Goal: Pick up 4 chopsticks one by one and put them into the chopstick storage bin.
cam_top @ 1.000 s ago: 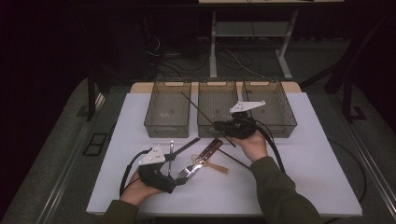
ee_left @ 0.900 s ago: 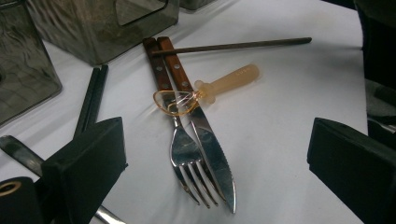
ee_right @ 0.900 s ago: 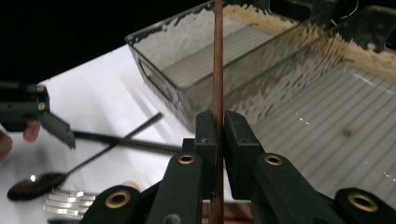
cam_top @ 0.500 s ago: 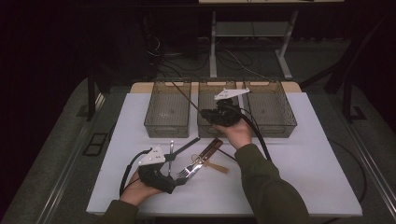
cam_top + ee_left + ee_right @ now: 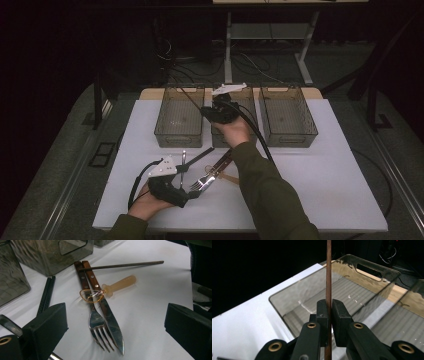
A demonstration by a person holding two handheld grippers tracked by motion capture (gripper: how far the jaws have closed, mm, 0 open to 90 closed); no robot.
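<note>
My right gripper (image 5: 209,113) hangs above the row of clear bins, near where the left bin (image 5: 172,135) meets the middle bin (image 5: 248,97). It is shut on a thin brown chopstick (image 5: 328,272), which runs upright between its pads (image 5: 322,312) and slants up-left in the high view (image 5: 192,99). My left gripper (image 5: 186,192) rests low on the white table, jaws wide open (image 5: 117,337). Just ahead of it lie a fork (image 5: 96,322) and a knife (image 5: 110,320) with wooden handles, side by side. Nothing is between its jaws.
A second brown chopstick (image 5: 120,265) lies across the cutlery handles. A beige-handled tool with a wire loop (image 5: 120,285) rests against them. A black chopstick pair (image 5: 46,293) lies to the left. The right bin (image 5: 287,117) stands at the back. The table (image 5: 325,190) drops off all round.
My right gripper has carried the brown chopstick leftward along the bins, from near the right bin to the left side of the middle bin. The left gripper has stayed put.
</note>
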